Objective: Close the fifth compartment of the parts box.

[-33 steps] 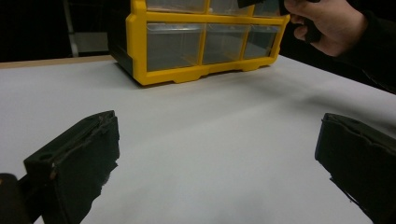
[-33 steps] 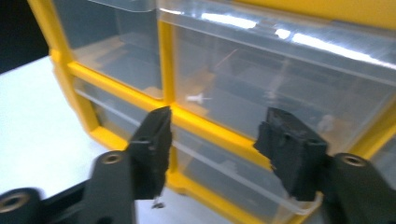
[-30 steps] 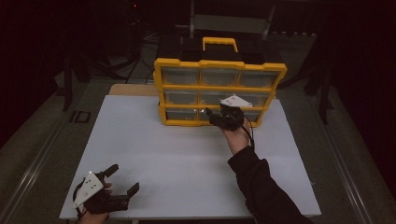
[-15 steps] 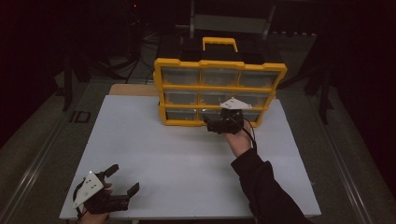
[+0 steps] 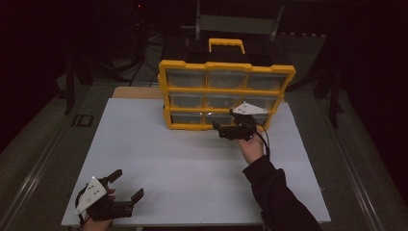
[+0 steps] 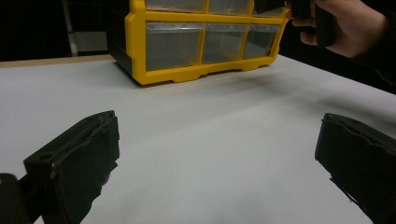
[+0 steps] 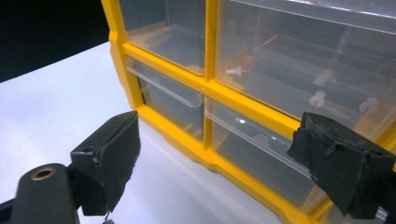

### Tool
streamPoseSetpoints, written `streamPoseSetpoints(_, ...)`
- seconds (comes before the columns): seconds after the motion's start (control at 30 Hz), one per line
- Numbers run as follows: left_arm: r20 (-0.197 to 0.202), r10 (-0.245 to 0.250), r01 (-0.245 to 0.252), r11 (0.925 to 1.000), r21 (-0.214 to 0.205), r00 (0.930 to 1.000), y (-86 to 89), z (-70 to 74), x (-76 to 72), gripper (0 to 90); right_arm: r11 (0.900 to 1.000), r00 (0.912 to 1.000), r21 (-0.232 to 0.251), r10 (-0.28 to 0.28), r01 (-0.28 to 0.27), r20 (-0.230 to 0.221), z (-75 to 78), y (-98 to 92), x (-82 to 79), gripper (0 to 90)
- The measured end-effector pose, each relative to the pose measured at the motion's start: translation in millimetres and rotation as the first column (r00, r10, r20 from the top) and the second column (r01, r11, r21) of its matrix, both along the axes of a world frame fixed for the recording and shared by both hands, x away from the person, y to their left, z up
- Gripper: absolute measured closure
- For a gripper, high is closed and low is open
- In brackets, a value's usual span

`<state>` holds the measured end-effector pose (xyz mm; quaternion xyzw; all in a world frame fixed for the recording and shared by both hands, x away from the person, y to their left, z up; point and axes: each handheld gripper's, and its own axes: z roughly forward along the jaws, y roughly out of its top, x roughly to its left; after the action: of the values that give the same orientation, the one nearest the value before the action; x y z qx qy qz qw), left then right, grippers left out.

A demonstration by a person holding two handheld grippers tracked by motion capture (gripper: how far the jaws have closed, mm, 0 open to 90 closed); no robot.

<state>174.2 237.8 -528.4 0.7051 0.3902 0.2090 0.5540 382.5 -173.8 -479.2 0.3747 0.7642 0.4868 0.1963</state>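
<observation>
A yellow drawer cabinet (image 5: 226,67) with clear drawers and a black-and-yellow handle stands at the far middle of the white table (image 5: 168,154). My right gripper (image 5: 219,130) is held just in front of its bottom row, pointing left. In the right gripper view its jaws (image 7: 224,135) stand open facing the lower clear drawers (image 7: 252,140), with nothing between them; they have just opened wide and eased in slightly. A small white pin (image 7: 236,71) lies in a middle-row drawer. My left gripper (image 5: 127,184) rests open and holding nothing at the table's near left corner, pointing at the cabinet (image 6: 137,46).
The person's right hand (image 6: 345,23) shows at the top right of the left gripper view. White tabletop lies between the two grippers. A brown board (image 5: 137,92) sticks out behind the table's far left edge. Dark stands and frames surround the table.
The right gripper has shifted slightly toward the near side, away from the cabinet front. The left gripper has stayed put.
</observation>
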Motion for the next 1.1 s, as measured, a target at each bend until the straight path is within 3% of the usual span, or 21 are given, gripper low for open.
streamPoseSetpoints(0.2,0.000,-0.001,0.001,1.0000,-0.001,1.0000,0.2,-0.1,0.2,0.0,0.9998,0.9998,-0.003,0.018,-0.018,0.004,0.5,-4.5,-2.2,15.1)
streamPoseSetpoints(0.33,-0.001,-0.002,0.002,1.0000,-0.003,1.0000,0.6,-0.1,0.1,0.0,0.9965,0.9964,0.003,0.084,-0.084,0.015,-1.0,-8.8,-3.4,17.6)
streamPoseSetpoints(0.5,-0.001,-0.003,0.003,1.0000,-0.003,1.0000,0.3,-0.1,0.1,0.0,0.9935,0.9939,0.029,0.110,-0.110,0.009,1.8,-11.5,-8.9,17.3)
streamPoseSetpoints(0.73,-0.002,-0.004,0.004,1.0000,-0.005,1.0000,0.3,0.0,0.1,0.0,0.9819,0.9851,0.080,0.170,-0.172,0.029,8.3,-20.8,-23.7,14.2)
streamPoseSetpoints(1.1,-0.002,-0.004,0.004,1.0000,-0.004,1.0000,0.2,-0.1,0.1,0.0,0.9702,0.9739,0.088,0.222,-0.226,0.045,13.1,-37.7,-44.8,14.1)
